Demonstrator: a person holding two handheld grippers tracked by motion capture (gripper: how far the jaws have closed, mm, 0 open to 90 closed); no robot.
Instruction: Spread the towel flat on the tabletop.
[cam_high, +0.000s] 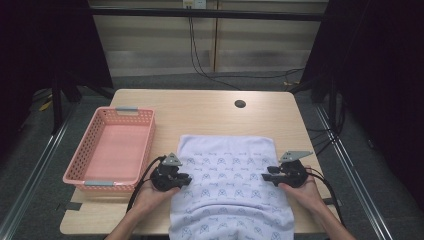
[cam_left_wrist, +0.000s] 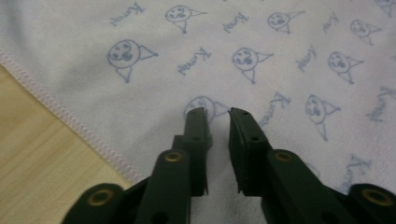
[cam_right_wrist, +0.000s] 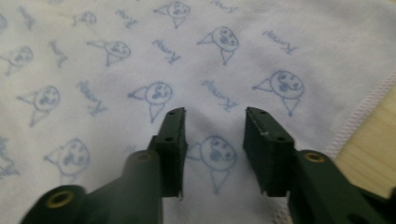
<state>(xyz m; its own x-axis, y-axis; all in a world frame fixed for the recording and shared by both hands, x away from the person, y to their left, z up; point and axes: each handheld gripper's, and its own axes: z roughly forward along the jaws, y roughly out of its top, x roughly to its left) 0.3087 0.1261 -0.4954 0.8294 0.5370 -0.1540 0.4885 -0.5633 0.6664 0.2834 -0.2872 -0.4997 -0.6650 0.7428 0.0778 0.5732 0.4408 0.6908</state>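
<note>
A pale lilac cloth (cam_high: 227, 175) printed with small blue faces and words lies flat on the wooden table (cam_high: 200, 110), its near end hanging over the front edge. My left gripper (cam_high: 189, 178) hovers at the cloth's left edge and points inward. In the left gripper view, the left gripper (cam_left_wrist: 217, 112) has a narrow gap between its jaws, with nothing in it, above the cloth (cam_left_wrist: 280, 56). My right gripper (cam_high: 265, 173) is at the cloth's right edge. In the right gripper view, the right gripper (cam_right_wrist: 215, 112) stands wider open over the cloth (cam_right_wrist: 140, 46).
A pink plastic basket (cam_high: 148, 145) with grey handles stands on the table's left side and holds nothing. A round cable hole (cam_high: 240, 104) sits in the tabletop at the back. Bare wood lies behind the cloth, and dark cables run across the floor beyond the table.
</note>
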